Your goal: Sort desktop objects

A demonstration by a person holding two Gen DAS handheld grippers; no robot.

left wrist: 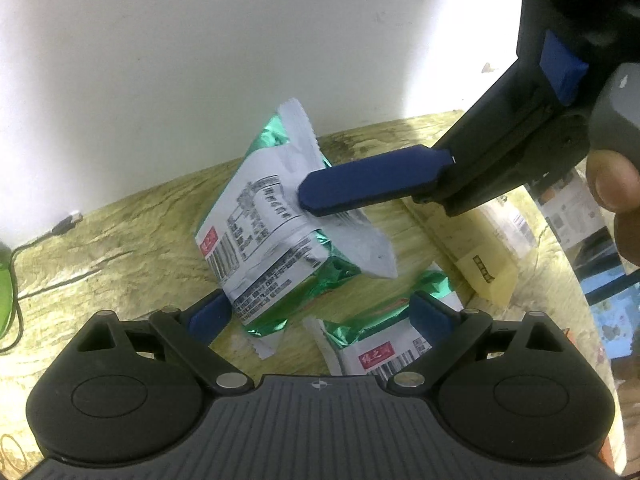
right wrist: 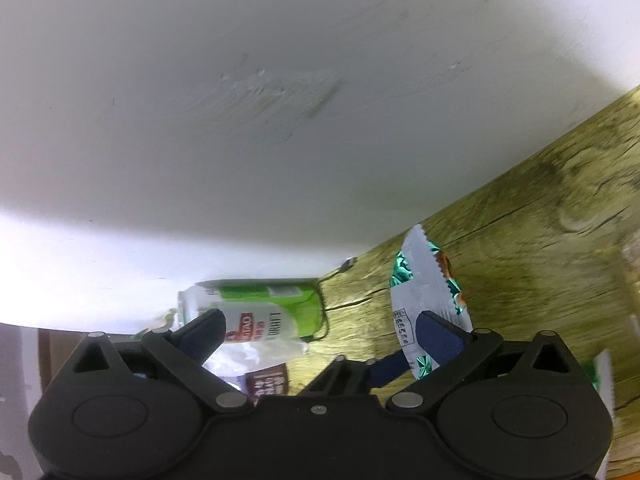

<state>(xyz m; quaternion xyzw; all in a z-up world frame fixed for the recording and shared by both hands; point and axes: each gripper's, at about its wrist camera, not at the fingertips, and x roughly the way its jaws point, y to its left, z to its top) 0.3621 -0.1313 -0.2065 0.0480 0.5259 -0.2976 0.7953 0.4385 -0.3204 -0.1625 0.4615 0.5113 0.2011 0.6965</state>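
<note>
The left gripper (left wrist: 320,316) hangs wide open over a second packet (left wrist: 372,344) lying flat on the tabletop (left wrist: 100,248). Beyond it, the right gripper (right wrist: 320,338) stands spread, one finger (left wrist: 372,184) touching the tilted green-and-white snack packet (left wrist: 276,240); nothing is gripped.

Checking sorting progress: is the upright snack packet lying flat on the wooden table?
No, the snack packet stands tilted, one end raised off the wooden table.

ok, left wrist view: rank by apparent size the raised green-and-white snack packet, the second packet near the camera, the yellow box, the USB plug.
1. raised snack packet
2-3. yellow box and second packet: similar, both partly hidden, so unranked
4. USB plug, far off and smallest
</note>
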